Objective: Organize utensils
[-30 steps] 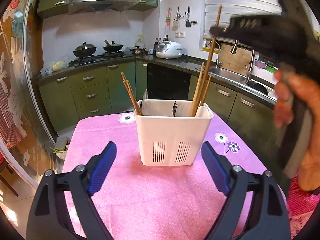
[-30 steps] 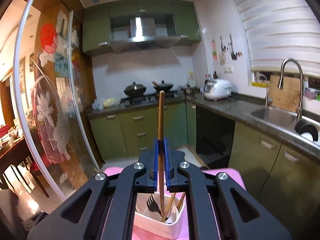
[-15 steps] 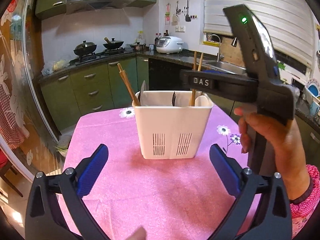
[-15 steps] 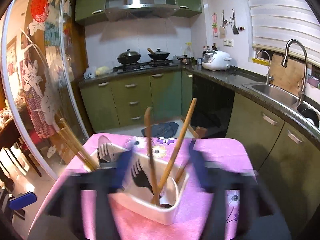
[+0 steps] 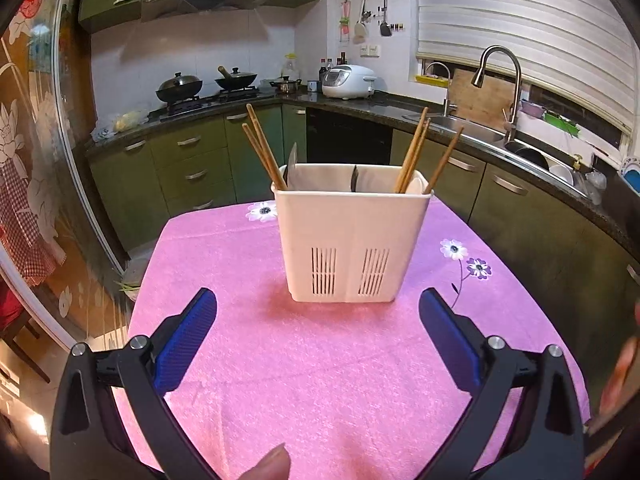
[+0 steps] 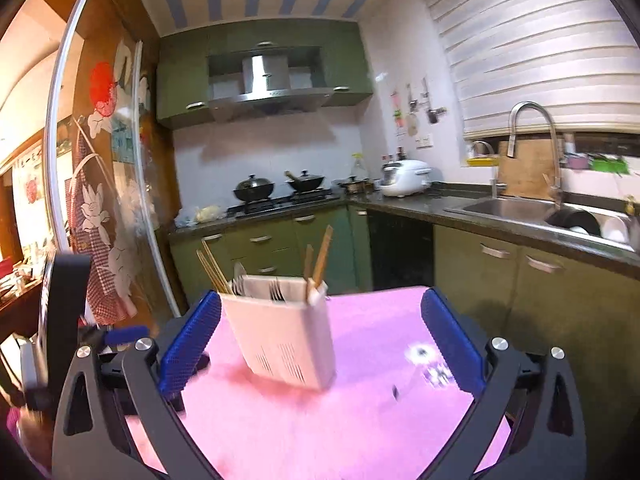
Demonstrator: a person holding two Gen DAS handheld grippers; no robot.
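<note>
A white slotted utensil holder (image 5: pixel 347 240) stands on the pink tablecloth (image 5: pixel 320 360). Wooden chopsticks lean out of its left end (image 5: pixel 262 148) and its right end (image 5: pixel 420 156); a dark fork tip (image 5: pixel 354 180) and a metal blade show inside. My left gripper (image 5: pixel 318 338) is open and empty, a little in front of the holder. In the right wrist view the holder (image 6: pixel 282 336) stands with chopsticks (image 6: pixel 318 260) and forks in it. My right gripper (image 6: pixel 320 344) is open and empty, low over the cloth in front of the holder.
Green kitchen cabinets, a stove with woks (image 5: pixel 208 84), a rice cooker (image 5: pixel 348 80) and a sink with tap (image 5: pixel 496 80) line the back and right. A glass sliding door (image 5: pixel 60 160) is at the left. The left gripper's body (image 6: pixel 64 320) shows at the left.
My right gripper opened and let the chopstick go into the holder's right end, then drew back and down out of the left wrist view. My left gripper stayed open.
</note>
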